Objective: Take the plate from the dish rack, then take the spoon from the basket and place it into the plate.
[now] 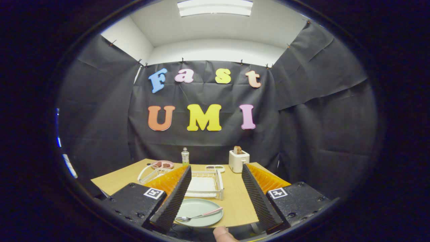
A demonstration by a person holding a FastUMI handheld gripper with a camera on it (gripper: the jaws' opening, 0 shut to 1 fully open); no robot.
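Between our gripper's (215, 196) wide-spread, ridged fingers, on the wooden table (235, 201), we see the round, smooth plate (198, 208) with the spoon (200, 215) lying across it; nothing is gripped. Just beyond stands the wire dish rack (206, 184).

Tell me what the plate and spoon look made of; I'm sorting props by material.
Between the open gripper fingers, the plate looks like matte pale green plastic or melamine, with no glaze shine. The spoon lying in it has a shiny, likely metal bowl and a pink patterned handle, perhaps plastic or ceramic.
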